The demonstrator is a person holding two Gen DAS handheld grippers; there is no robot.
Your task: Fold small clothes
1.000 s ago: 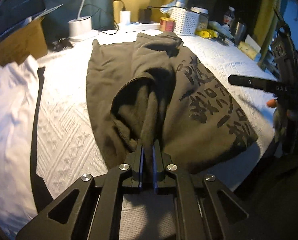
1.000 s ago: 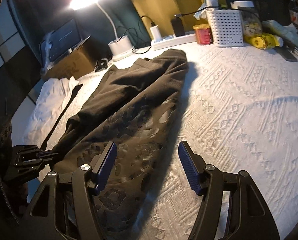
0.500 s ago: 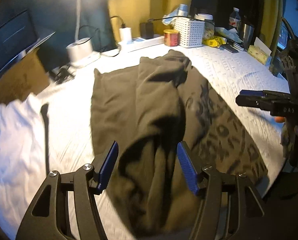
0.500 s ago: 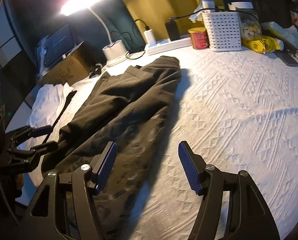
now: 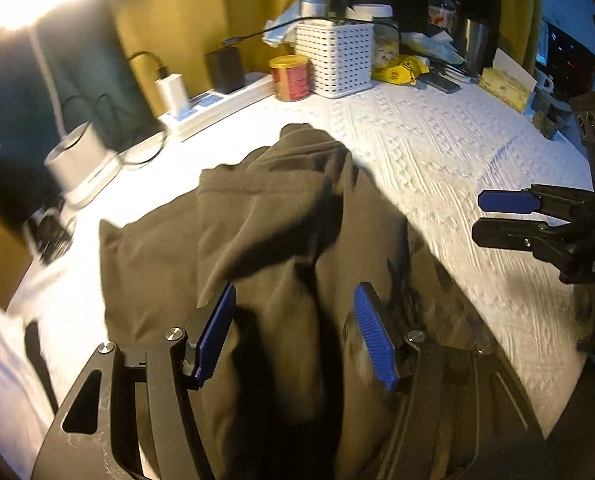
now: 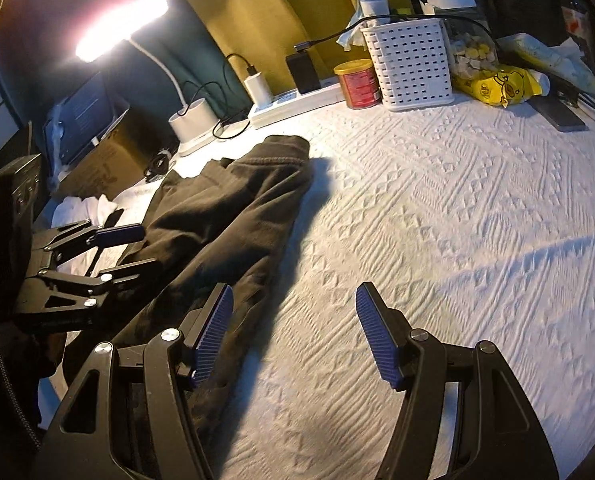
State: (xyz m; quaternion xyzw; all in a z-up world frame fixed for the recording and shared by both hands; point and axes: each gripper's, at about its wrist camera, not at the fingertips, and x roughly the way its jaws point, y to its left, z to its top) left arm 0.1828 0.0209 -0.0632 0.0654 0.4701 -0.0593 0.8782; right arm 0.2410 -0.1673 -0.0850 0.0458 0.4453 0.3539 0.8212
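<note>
The only legible writing is "DAS" in pale letters on the body of the right tongs (image 5: 505, 216), seen side-on at the edge of the left wrist view; the labels on the red can (image 6: 357, 84) and the yellow duck-printed bag (image 6: 497, 88) are too small to read. The dark olive sweatshirt (image 5: 265, 232) lies lengthwise on the white textured counter (image 6: 457, 220), one half folded over the other so that the printed side is largely turned under. The left tongs (image 5: 293, 336) hang over its near end with blue pads spread and nothing between them, whereas a second ago they were pinched shut on the fabric and the black lettering lay exposed. The right tongs (image 6: 293, 336) are spread too, as before, above bare counter just beside the garment's edge. A lit desk lamp (image 6: 121, 32) and white perforated basket (image 6: 409, 64) stand at the back.
</note>
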